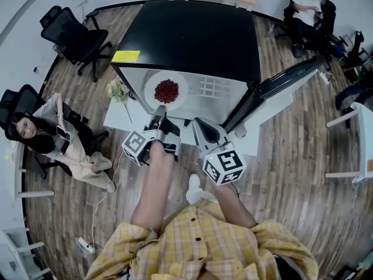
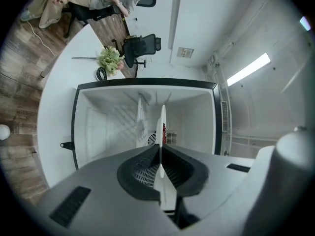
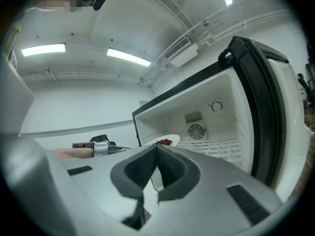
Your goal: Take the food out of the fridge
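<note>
While my left gripper [image 2: 161, 151] clamps the near rim of the stiff, probably slick plate [image 1: 150, 92] of loose red food [image 1: 166, 90] near the fridge shelf [image 1: 215, 89] front edge, my right gripper [image 3: 156, 151] rests with jaws together, empty.

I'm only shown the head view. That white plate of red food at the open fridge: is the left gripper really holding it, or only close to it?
Observer: Holding it. The left gripper view shows the left gripper with its jaws closed on the rim of the plate, seen edge-on.
Visitor: And the other gripper?
Observer: The right gripper view shows the right gripper with its jaws together and nothing between them.
Visitor: Is there anything deeper inside that I can't see?
Observer: Yes. The back wall of the fridge has a round fan grille and a dial.
</note>
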A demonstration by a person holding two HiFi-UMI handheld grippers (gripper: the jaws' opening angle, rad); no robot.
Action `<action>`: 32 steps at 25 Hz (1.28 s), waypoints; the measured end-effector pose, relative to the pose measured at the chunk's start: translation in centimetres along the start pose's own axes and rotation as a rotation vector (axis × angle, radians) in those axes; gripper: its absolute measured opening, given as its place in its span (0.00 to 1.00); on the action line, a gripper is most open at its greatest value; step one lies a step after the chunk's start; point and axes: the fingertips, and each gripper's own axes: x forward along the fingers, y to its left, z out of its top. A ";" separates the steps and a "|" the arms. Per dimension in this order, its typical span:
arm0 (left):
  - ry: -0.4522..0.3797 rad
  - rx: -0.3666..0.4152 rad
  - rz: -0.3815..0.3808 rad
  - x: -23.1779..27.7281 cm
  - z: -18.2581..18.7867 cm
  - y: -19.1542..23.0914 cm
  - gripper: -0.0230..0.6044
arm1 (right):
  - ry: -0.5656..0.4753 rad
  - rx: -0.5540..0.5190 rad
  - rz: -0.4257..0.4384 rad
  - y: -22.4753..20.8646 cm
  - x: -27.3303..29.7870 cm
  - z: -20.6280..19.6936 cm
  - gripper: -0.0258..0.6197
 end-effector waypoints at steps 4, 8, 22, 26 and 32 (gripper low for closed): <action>-0.008 -0.001 -0.010 -1.6 -0.5 -0.7 0.07 | -0.006 -0.003 -0.007 0.9 -0.9 -0.2 0.05; -0.008 -0.013 -0.015 -3.5 -1.1 -1.1 0.07 | -0.012 -0.006 -0.006 1.9 -1.5 -0.5 0.05; 0.003 -0.015 -0.047 -9.1 -2.5 -3.3 0.07 | -0.028 -0.035 -0.022 4.9 -4.0 -0.9 0.05; 0.013 -0.007 -0.057 -10.8 -3.3 -3.7 0.07 | -0.025 -0.049 -0.041 5.4 -5.2 -1.4 0.05; 0.022 -0.013 -0.068 -13.5 -4.1 -3.9 0.07 | -0.019 -0.070 -0.061 6.5 -6.6 -2.3 0.05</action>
